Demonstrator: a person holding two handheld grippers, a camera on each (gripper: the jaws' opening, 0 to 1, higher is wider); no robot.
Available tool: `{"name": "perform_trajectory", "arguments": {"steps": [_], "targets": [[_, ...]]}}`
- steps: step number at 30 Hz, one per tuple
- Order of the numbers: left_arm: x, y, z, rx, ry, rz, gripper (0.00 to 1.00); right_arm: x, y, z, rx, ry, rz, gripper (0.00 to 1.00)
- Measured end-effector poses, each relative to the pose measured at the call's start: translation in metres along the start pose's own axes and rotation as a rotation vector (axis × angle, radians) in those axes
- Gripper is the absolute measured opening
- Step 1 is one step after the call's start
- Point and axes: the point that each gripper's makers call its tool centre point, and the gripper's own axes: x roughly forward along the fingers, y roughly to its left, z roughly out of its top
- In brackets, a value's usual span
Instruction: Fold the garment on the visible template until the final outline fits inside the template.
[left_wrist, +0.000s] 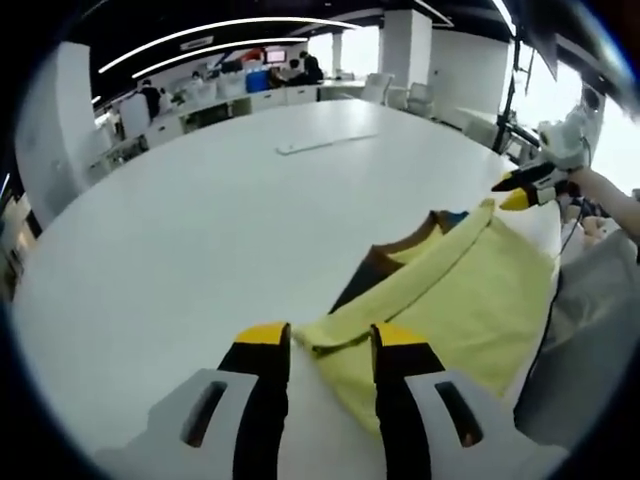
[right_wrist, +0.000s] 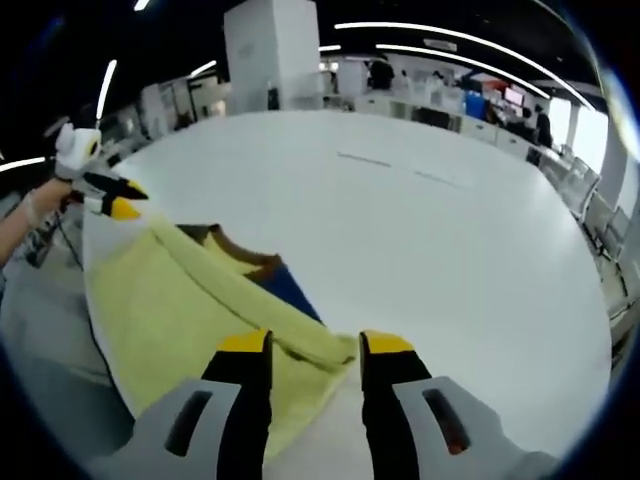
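Yellow garment (left_wrist: 450, 290) corners sit between both my tongs, left gripper (left_wrist: 328, 345) and right gripper (right_wrist: 305, 352) (grip uncertain), stretched taut at lower frame for folding.

Your left gripper (left_wrist: 332, 345) stands with jaws parted, yellow tips well apart; your right gripper (right_wrist: 315, 352) likewise, jaws spread; each appears far off in the other's view, tips close together, held by your hand (right_wrist: 76, 150), forearm bare.

Large white table (left_wrist: 200, 230), office desks (left_wrist: 230, 100) and people beyond.
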Motion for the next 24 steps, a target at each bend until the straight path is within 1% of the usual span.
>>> {"name": "perform_trajectory", "arguments": {"steps": [2, 5, 7, 9, 12, 16, 19, 21, 24], "targets": [[-0.003, -0.001, 0.003, 0.017, -0.003, 0.003, 0.33, -0.002, 0.002, 0.003, -0.037, -0.010, 0.004, 0.39], [-0.007, -0.001, 0.006, 0.024, -0.013, 0.001, 0.35, -0.005, 0.005, 0.007, -0.050, -0.018, 0.010, 0.41], [-0.009, 0.000, 0.009, 0.010, -0.027, 0.003, 0.40, -0.007, 0.005, 0.009, -0.072, -0.030, 0.005, 0.47], [-0.013, 0.002, 0.013, 0.017, -0.044, 0.018, 0.44, -0.010, 0.004, 0.011, -0.099, -0.034, -0.009, 0.51], [-0.016, 0.000, 0.014, 0.025, -0.045, 0.010, 0.46, -0.011, 0.002, 0.011, -0.099, -0.036, -0.009, 0.52], [-0.018, -0.006, 0.014, 0.035, -0.039, -0.009, 0.52, -0.014, 0.003, 0.011, -0.102, -0.037, -0.013, 0.56], [-0.022, -0.009, 0.014, 0.055, -0.035, -0.008, 0.54, -0.016, 0.005, 0.011, -0.102, -0.035, -0.007, 0.61], [-0.025, -0.010, 0.016, 0.077, -0.036, -0.001, 0.59, -0.018, 0.008, 0.011, -0.120, -0.032, -0.009, 0.64], [-0.030, -0.012, 0.019, 0.087, -0.044, -0.009, 0.63, -0.021, 0.010, 0.010, -0.140, -0.017, -0.005, 0.69]]}}
